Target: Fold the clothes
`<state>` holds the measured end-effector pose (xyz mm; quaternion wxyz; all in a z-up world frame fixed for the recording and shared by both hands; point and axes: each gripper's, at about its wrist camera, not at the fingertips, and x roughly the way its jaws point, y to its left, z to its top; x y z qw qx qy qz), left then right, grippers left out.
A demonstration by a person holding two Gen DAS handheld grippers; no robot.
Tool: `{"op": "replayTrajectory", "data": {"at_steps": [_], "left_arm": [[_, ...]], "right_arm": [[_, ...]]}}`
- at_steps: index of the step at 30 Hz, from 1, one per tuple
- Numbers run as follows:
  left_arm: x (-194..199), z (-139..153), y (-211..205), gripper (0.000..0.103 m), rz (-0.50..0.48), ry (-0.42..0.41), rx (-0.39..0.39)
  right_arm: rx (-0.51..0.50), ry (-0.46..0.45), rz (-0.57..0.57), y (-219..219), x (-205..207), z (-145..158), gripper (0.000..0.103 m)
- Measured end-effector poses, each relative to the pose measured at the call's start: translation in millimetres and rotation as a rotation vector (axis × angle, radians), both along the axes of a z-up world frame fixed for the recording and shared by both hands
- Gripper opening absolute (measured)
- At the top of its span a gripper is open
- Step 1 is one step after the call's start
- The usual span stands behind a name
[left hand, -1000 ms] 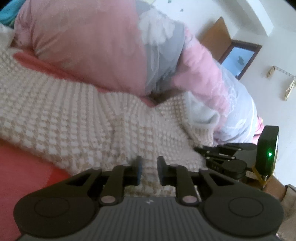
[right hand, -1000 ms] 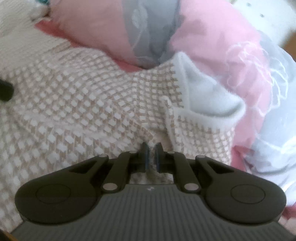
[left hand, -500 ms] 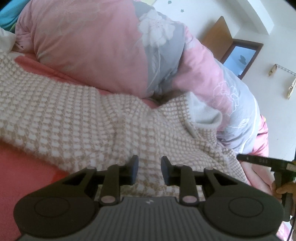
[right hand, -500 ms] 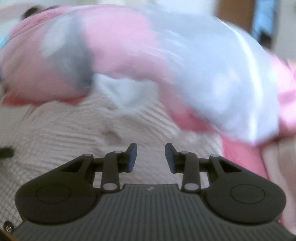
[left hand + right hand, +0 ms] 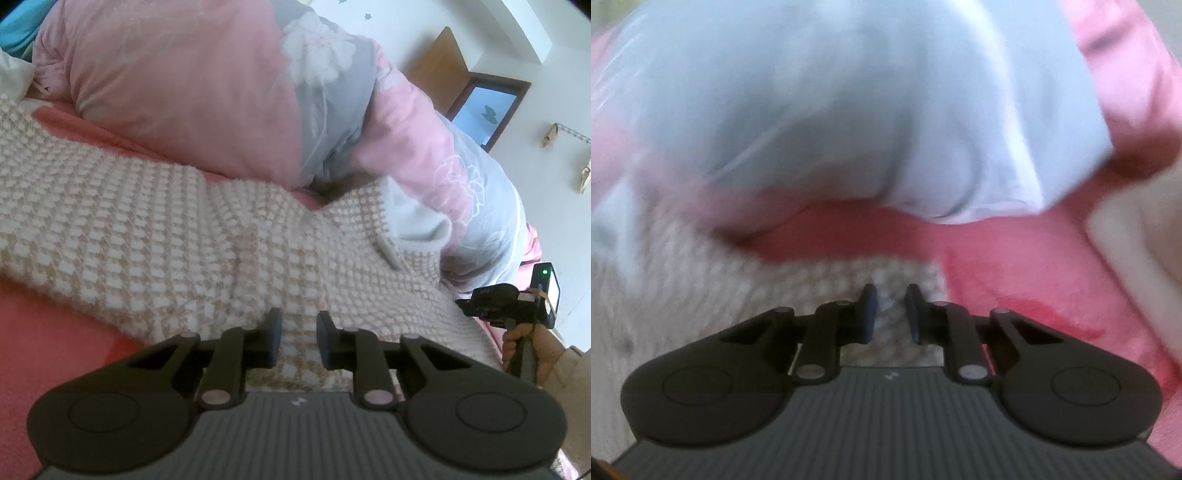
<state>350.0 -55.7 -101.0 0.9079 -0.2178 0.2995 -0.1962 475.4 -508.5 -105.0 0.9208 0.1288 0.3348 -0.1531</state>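
Note:
A beige-and-white checked knit garment (image 5: 147,229) lies spread on a red bed sheet (image 5: 44,339), with its pale grey inner lining (image 5: 417,218) turned up at the right. My left gripper (image 5: 298,334) hovers low over the garment's near edge, its jaws a little apart and closing, with only flat knit showing in the gap. In the blurred right wrist view, my right gripper (image 5: 891,308) sits over the garment's (image 5: 683,280) right end near the hem. Its jaws are closing with knit between them, and a gap still shows. The right gripper (image 5: 498,299) also appears at the far right, held by a hand (image 5: 517,339).
A bulky pink-and-grey flowered quilt (image 5: 207,92) lies heaped right behind the garment and fills the top of the right wrist view as quilt (image 5: 849,110). Bare red sheet (image 5: 1015,280) extends right of the hem. A wooden door (image 5: 439,74) stands by the far wall.
My right gripper has swept to the right along the garment to its right end and rolled; its jaws went from shut to wide and are narrower now. The left gripper stayed put, jaws slightly narrower.

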Motion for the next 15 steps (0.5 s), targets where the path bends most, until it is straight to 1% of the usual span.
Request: {"op": "replayTrajectory", "data": {"at_steps": [1,4,6,8,10,11,12,13,14,15], "left_arm": [[0.4,-0.2,0.2,0.022,0.0,0.001,-0.001],[1.1,-0.8,1.8,0.022,-0.001,0.003,-0.006],[0.9,-1.1,1.4,0.022,-0.001,0.003,-0.006],[0.3,-1.1,0.7,0.022,-0.001,0.003,-0.007],[-0.2,-1.2,0.1,0.022,0.0,0.002,-0.007],[-0.3,-1.2,-0.1,0.022,-0.001,0.002,-0.008],[-0.4,-1.2,-0.2,0.022,-0.001,0.002,-0.009],[-0.3,-1.4,-0.1,0.022,-0.001,0.003,-0.011],[-0.2,-1.7,0.2,0.022,-0.001,0.003,-0.014],[-0.1,-1.8,0.4,0.022,-0.001,0.004,-0.016]], "right_arm": [[0.037,-0.002,-0.012,-6.0,0.0,1.0,0.014],[0.039,-0.025,-0.033,-8.4,-10.4,14.7,0.015],[0.092,-0.076,-0.052,-13.3,-31.4,29.2,0.017],[0.118,-0.064,-0.014,-11.8,-49.3,38.8,0.017],[0.146,-0.022,0.075,-3.8,-52.6,36.5,0.017],[0.165,0.003,0.082,-6.1,-53.7,31.8,0.015],[0.144,0.029,0.027,-13.8,-53.1,24.4,0.014],[0.123,0.055,-0.028,-21.5,-52.5,16.9,0.02],[0.102,0.081,-0.083,-29.2,-51.8,9.5,0.029],[0.104,0.062,-0.154,-41.3,-58.4,7.6,0.021]]}}
